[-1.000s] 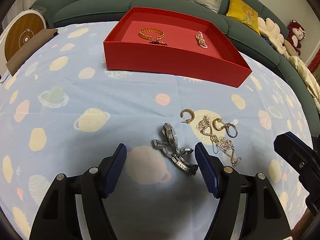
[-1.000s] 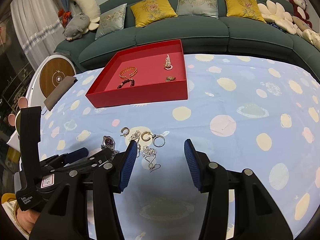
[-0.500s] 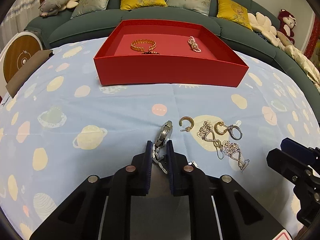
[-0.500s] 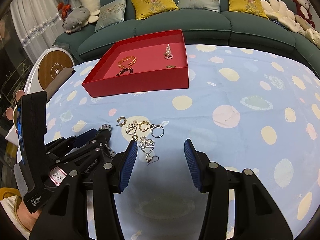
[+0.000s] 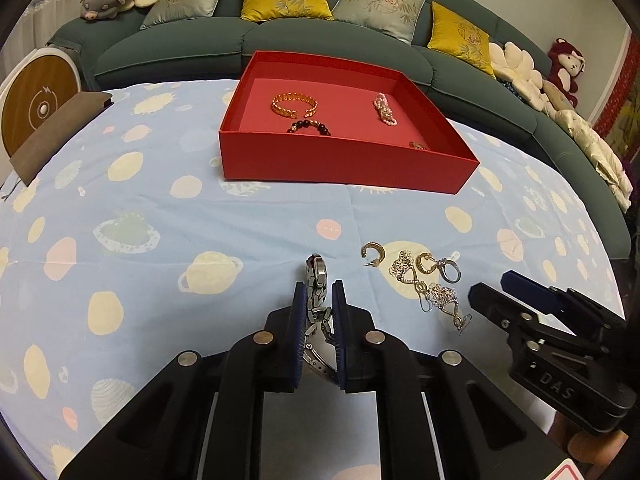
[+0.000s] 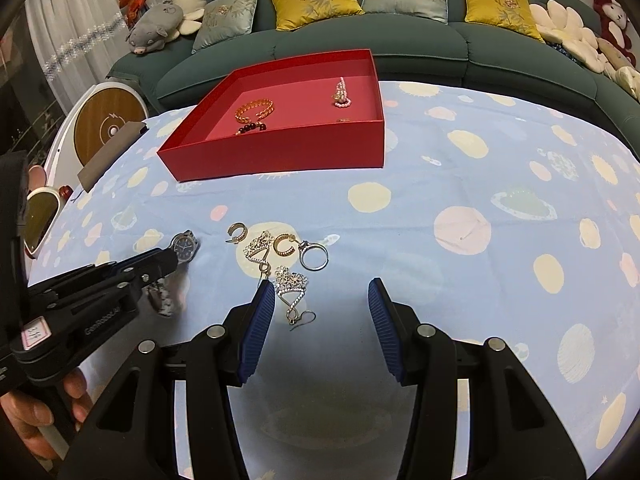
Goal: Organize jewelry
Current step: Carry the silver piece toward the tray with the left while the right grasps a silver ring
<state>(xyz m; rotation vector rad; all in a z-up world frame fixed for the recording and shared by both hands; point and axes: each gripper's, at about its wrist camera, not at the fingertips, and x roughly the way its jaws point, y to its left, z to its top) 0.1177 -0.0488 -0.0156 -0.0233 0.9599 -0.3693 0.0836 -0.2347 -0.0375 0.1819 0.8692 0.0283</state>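
**Left tool clamps the watch band**

Left tool (image 5: 319,300) has its blue pads pressed on the metal band of the wristwatch (image 5: 317,276), whose dial sticks out past the fingertips above the planet-print cloth of the bench (image 5: 132,200). Right tool (image 6: 322,300) hangs wide open with nothing in it, over a crystal drop earring (image 6: 291,286). Just beyond lie gold hoop earrings (image 6: 237,232) and a silver ring (image 6: 314,257). Farther back, the red tray (image 5: 340,164) holds a gold bracelet (image 5: 295,105), dark beads and a pink strand.
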